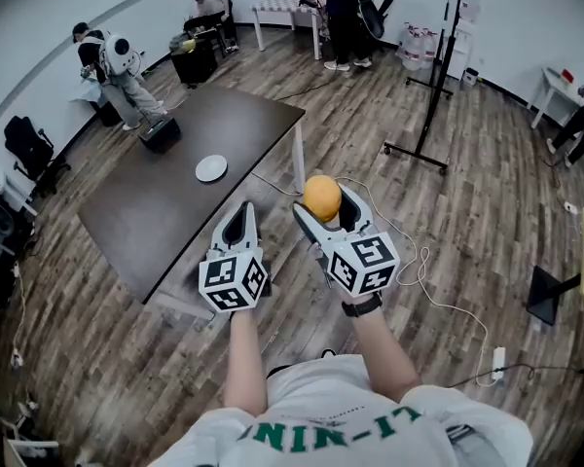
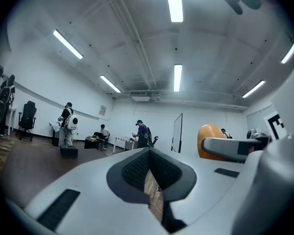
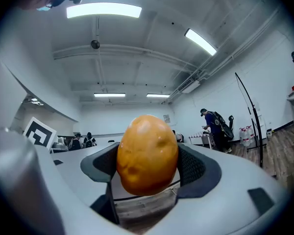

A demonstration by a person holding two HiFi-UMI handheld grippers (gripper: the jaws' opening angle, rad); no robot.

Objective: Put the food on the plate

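Observation:
An orange, potato-shaped food item (image 1: 322, 198) sits clamped between the jaws of my right gripper (image 1: 323, 204), held up in the air beside the table. In the right gripper view the food (image 3: 147, 154) fills the gap between the two dark pads. My left gripper (image 1: 239, 224) hangs next to it over the table's near corner, its jaws shut with nothing between them (image 2: 150, 171). The orange food (image 2: 208, 140) also shows at the right of the left gripper view. A small white plate (image 1: 211, 168) lies near the middle of the dark table (image 1: 156, 212).
A black box (image 1: 160, 132) stands at the table's far end. A black light stand (image 1: 433, 86) rises on the wooden floor to the right, and a white cable (image 1: 423, 261) trails below it. Several people stand and sit at the back of the room.

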